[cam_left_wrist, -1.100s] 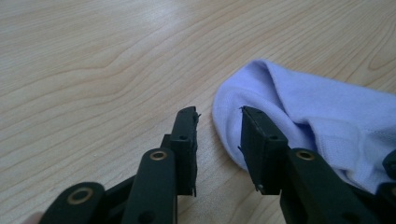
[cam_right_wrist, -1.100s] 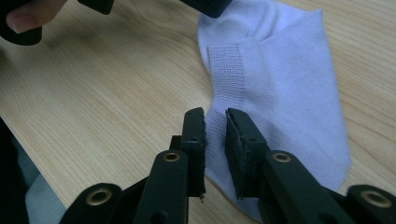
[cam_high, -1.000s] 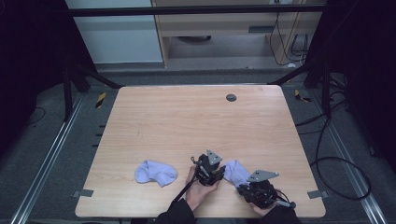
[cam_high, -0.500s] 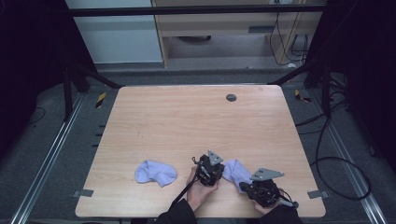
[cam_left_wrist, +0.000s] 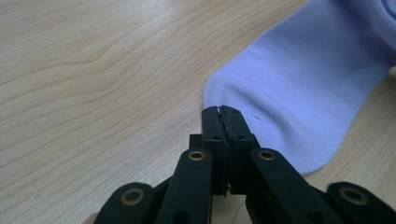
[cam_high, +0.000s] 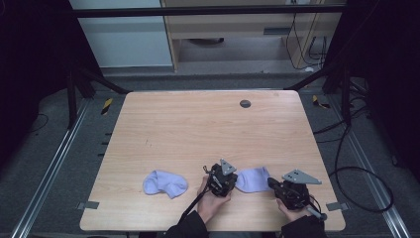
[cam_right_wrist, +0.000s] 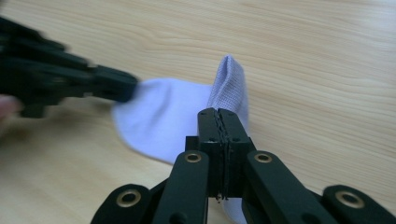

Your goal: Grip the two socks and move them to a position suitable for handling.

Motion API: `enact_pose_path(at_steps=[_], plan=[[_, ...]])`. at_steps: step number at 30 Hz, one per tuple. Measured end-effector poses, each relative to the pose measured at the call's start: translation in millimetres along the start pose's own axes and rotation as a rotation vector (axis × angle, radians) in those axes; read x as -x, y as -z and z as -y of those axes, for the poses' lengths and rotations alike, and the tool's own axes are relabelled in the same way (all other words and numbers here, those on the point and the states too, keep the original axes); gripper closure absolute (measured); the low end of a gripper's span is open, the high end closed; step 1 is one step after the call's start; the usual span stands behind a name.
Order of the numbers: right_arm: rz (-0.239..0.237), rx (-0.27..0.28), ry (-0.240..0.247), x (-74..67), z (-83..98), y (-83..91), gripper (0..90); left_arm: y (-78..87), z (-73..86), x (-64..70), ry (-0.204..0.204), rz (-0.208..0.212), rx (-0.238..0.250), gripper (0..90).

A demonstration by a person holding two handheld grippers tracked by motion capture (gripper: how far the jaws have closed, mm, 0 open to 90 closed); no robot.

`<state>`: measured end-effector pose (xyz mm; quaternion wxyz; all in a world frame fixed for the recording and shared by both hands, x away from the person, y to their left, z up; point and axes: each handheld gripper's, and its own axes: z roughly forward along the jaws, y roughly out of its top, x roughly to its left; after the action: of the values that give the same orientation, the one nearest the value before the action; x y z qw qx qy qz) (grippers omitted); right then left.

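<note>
High view had the pale lilac sock [cam_high: 252, 179] lying near the front edge of the tabletop [cam_high: 198, 129], stretched between my two tools. My left tool [cam_high: 229, 179] sat at the sock's left end and my right tool [cam_high: 272, 182] at its right end, both low over the wood.

Left gripper view showed the jaws pressed together, with the rounded edge of the sock [cam_left_wrist: 299, 93] pinched at their tips; the rest of the fabric spread flat away to the right on the wood grain. The left tool [cam_left_wrist: 222, 112] had just been closing, and it now gripped that edge.

Right gripper view showed the right tool [cam_right_wrist: 218, 114] likewise clamped, its jaws tight together on a fold of the sock [cam_right_wrist: 173, 116] that stood up as a ridge just beyond the tips. Those jaws had also just closed on the cloth. Across the sock, blurred at the left of that view, was the other tool [cam_right_wrist: 126, 88], its tips touching the far end of the sock.

Farther left on the tabletop lay a second sock [cam_high: 165, 183] of the same colour, crumpled and well apart from both tools. A small dark round disc [cam_high: 245, 103] sat toward the far edge of the tabletop.
</note>
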<state>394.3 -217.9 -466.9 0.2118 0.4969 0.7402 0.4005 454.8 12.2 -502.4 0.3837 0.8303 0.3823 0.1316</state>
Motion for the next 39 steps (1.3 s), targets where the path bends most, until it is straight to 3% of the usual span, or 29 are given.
enact_pose_path(at_steps=[3,8,11,15,20,30,32,39], plan=[[0.071,-0.017,-0.028,8.6,-0.5,-1.5,89.3,-0.1,0.0,0.1,-0.003,-0.002,0.001,88.8],[0.136,-0.036,-0.067,20.0,0.4,-3.4,87.4,-0.5,-0.2,-0.5,-0.002,-0.005,0.006,88.2],[0.155,-0.031,-0.063,23.4,1.3,-3.1,82.2,0.0,-0.6,-2.0,-0.001,0.001,0.02,83.8],[0.18,0.016,-0.033,23.7,0.7,0.6,73.5,6.0,-3.3,-6.7,0.008,0.006,0.05,72.9],[0.169,0.049,-0.024,24.0,-1.2,1.5,66.8,18.6,-6.6,-14.0,0.001,0.005,0.071,63.8],[0.107,0.075,0.003,21.5,-9.7,-2.8,55.2,61.8,-9.6,-49.8,0.026,-0.014,0.105,48.9],[0.084,0.075,0.001,19.0,-12.2,-4.6,51.5,74.4,-6.7,-61.1,0.02,-0.041,0.112,46.9],[0.032,0.059,0.024,11.4,-18.7,-9.5,44.4,97.9,2.7,-82.9,0.023,-0.076,0.128,42.6]])
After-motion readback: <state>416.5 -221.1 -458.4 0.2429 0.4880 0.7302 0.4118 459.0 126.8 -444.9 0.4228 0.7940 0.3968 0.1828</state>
